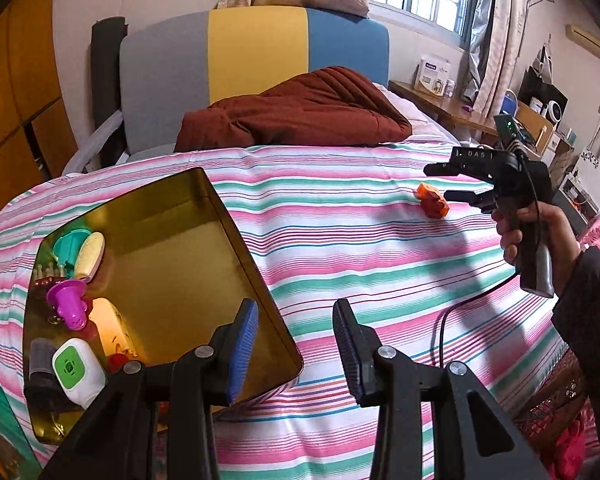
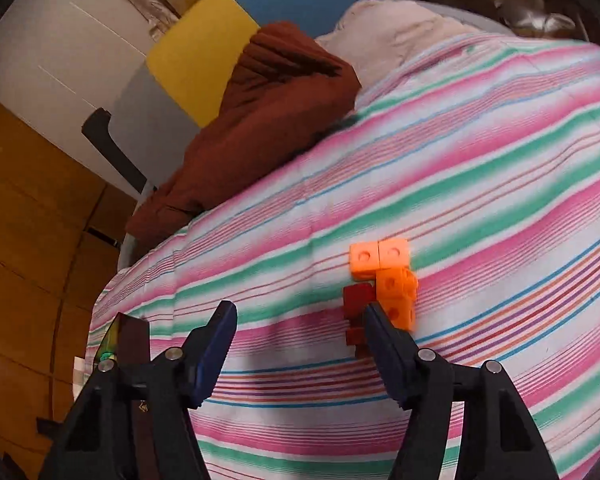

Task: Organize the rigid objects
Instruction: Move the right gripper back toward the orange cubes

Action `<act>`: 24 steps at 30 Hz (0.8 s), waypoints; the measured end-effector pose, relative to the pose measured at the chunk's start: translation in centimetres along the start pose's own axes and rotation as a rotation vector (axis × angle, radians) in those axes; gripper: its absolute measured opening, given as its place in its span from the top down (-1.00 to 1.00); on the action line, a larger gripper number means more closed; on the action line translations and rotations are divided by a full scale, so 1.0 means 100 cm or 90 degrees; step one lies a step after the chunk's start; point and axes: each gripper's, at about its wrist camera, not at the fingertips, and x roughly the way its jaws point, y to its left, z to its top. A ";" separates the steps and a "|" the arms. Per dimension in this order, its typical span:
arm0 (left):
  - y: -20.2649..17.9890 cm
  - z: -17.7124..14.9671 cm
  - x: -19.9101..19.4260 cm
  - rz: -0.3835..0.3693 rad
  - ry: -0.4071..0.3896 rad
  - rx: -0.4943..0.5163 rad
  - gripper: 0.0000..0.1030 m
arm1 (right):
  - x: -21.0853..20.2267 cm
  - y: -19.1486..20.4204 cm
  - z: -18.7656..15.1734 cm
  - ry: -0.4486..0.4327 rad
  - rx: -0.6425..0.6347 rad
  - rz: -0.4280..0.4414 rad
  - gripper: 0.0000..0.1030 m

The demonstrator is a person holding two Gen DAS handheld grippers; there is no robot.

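A gold metal tin (image 1: 188, 248) lies open on the striped bed, holding several small items: a teal and cream piece (image 1: 82, 250), a purple plastic piece (image 1: 70, 304), a white and green device (image 1: 76, 372). My left gripper (image 1: 296, 344) is open and empty, over the tin's near right corner. An orange and red block cluster (image 1: 433, 200) lies on the bed at the far right; it also shows in the right wrist view (image 2: 384, 284). My right gripper (image 2: 300, 320) is open, just short of the blocks, its right finger (image 2: 384, 332) in front of their red part.
The striped sheet (image 1: 360, 264) covers the bed. A rust-brown blanket (image 1: 300, 112) is bunched at the headboard. A wooden side table (image 1: 440, 104) with boxes stands at the far right. A black cable (image 1: 452, 320) trails over the bed's right side.
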 end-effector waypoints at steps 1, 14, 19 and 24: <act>-0.001 0.001 0.003 -0.002 0.004 -0.002 0.24 | -0.001 -0.003 0.000 -0.004 0.007 -0.012 -0.26; -0.021 0.000 0.020 -0.023 0.028 0.016 0.24 | 0.009 0.007 0.001 0.042 -0.014 0.103 -0.08; -0.028 0.013 0.030 -0.030 0.033 0.019 0.24 | -0.011 -0.032 0.009 -0.027 0.088 -0.024 -0.13; -0.050 0.038 0.059 -0.061 0.051 0.036 0.24 | -0.013 -0.055 0.011 -0.028 0.143 -0.123 -0.13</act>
